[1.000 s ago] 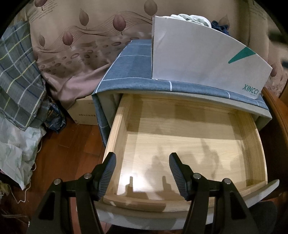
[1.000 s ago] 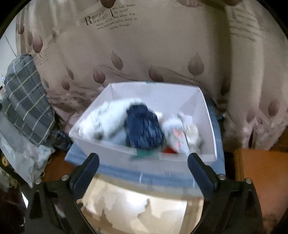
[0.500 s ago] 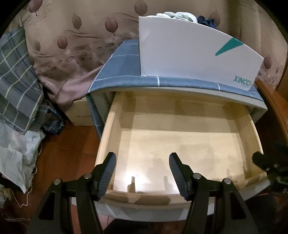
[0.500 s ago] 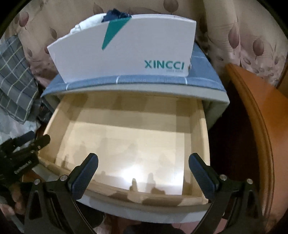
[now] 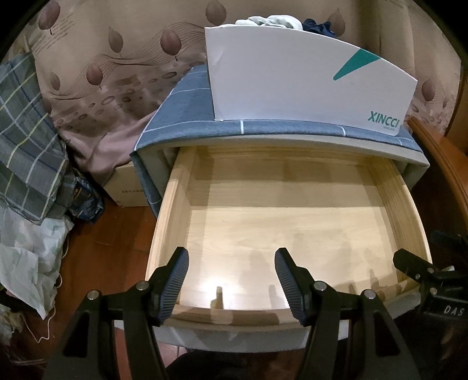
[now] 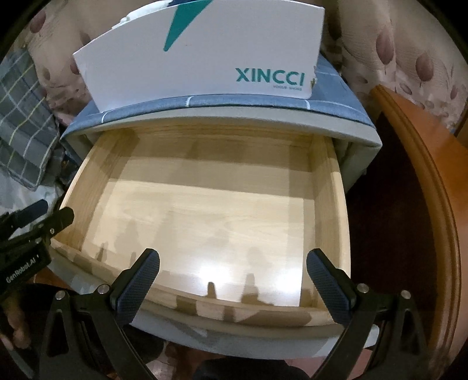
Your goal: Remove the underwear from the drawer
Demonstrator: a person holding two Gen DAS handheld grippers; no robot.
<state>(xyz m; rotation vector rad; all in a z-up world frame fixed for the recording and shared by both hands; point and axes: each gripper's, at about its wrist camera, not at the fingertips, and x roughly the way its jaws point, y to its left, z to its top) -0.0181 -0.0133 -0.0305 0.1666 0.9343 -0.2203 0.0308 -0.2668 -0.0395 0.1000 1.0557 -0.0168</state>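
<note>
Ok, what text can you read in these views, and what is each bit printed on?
"XINCCI": white box on the cabinet top.
Small line under that brand: too blurred to read.
"GenRobot.AI": left gripper body, seen from the right wrist.
"DAS": right gripper body, seen from the left wrist.
Cardboard box print: unreadable.

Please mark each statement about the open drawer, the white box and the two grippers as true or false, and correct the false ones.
1. The drawer is pulled out and no clothing shows on its wooden bottom. True.
2. The white box stands inside the drawer. False: it stands on the blue checked cloth on top of the cabinet, behind the drawer.
3. Clothes show above the rim of the white box. True: pale and dark fabric sticks out.
4. The left gripper holds a garment. False: its jaws are apart with nothing between them.
5. The right gripper is shut. False: its jaws stand wide apart over the drawer's front edge.
</note>
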